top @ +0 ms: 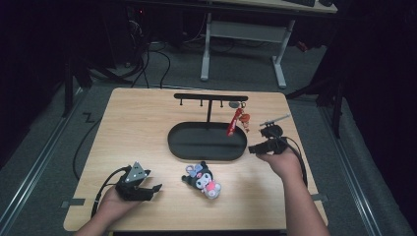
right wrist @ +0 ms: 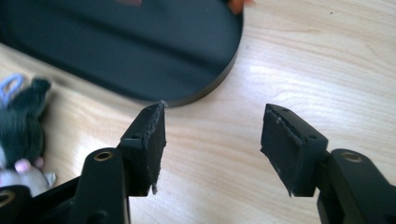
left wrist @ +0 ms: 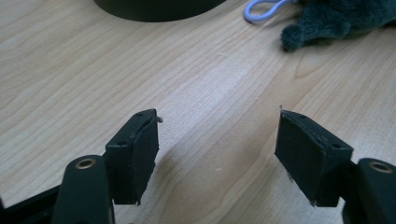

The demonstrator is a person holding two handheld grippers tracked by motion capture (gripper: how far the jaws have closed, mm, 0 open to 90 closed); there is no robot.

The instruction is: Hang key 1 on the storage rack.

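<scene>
A black stand has a hook bar (top: pixel 210 97) over an oval tray base (top: pixel 177 142). A red keychain (top: pixel 235 120) hangs from the bar's right end. A dark plush toy (top: pixel 204 179) with pink parts lies on the table in front of the tray. My left gripper (top: pixel 153 181) rests at the front left, open and empty, its jaws pointing toward the toy. In the left gripper view the gripper (left wrist: pixel 217 116) frames bare wood, with the toy (left wrist: pixel 336 18) and its lavender loop (left wrist: pixel 261 9) beyond. My right gripper (right wrist: pixel 215 109) is open and empty beside the tray's right end (right wrist: pixel 116 46).
The wooden table (top: pixel 137 123) ends close behind the stand and just right of my right gripper (top: pixel 256 141). A cable (top: pixel 105 187) trails from the left gripper over the front edge. A white desk frame (top: pixel 206 44) stands on the floor behind.
</scene>
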